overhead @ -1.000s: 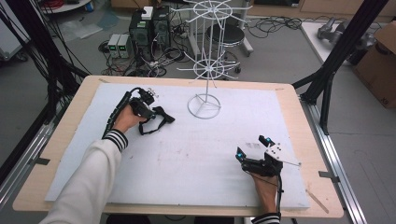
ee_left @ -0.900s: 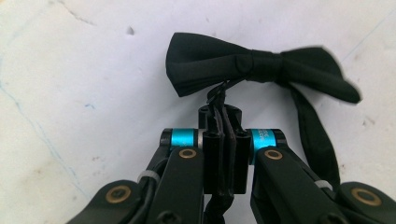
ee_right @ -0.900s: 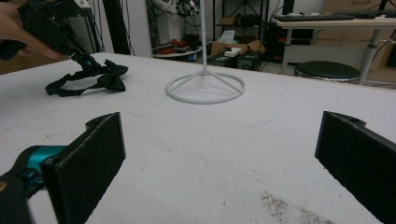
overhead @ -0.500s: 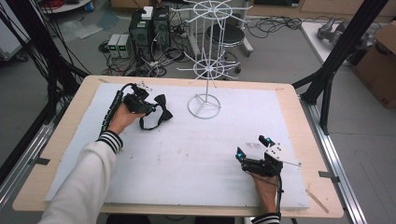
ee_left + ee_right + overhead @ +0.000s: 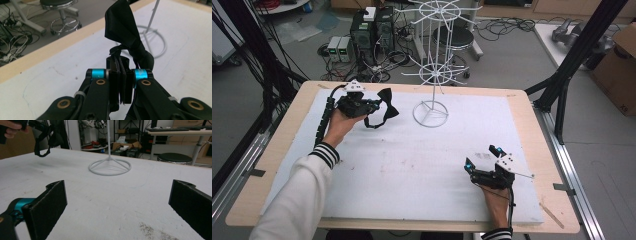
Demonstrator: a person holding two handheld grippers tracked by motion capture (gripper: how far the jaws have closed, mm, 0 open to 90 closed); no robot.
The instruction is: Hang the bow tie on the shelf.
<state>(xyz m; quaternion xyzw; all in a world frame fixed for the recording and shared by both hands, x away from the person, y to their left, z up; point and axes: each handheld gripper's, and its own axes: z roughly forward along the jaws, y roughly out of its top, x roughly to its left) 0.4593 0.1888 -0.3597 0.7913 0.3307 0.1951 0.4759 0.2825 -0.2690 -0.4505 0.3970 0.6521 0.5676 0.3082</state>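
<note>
Left gripper (image 5: 371, 106), upper left, clamped on bow tie (image 5: 386, 109), carry step; next likely hanging on wire rack (image 5: 432, 75). Right gripper (image 5: 484, 161), lower right, open.

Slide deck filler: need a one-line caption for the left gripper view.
Left tongs shut on the strap of a black bow tie, held above the white table near the wire stand's ring base.
</note>
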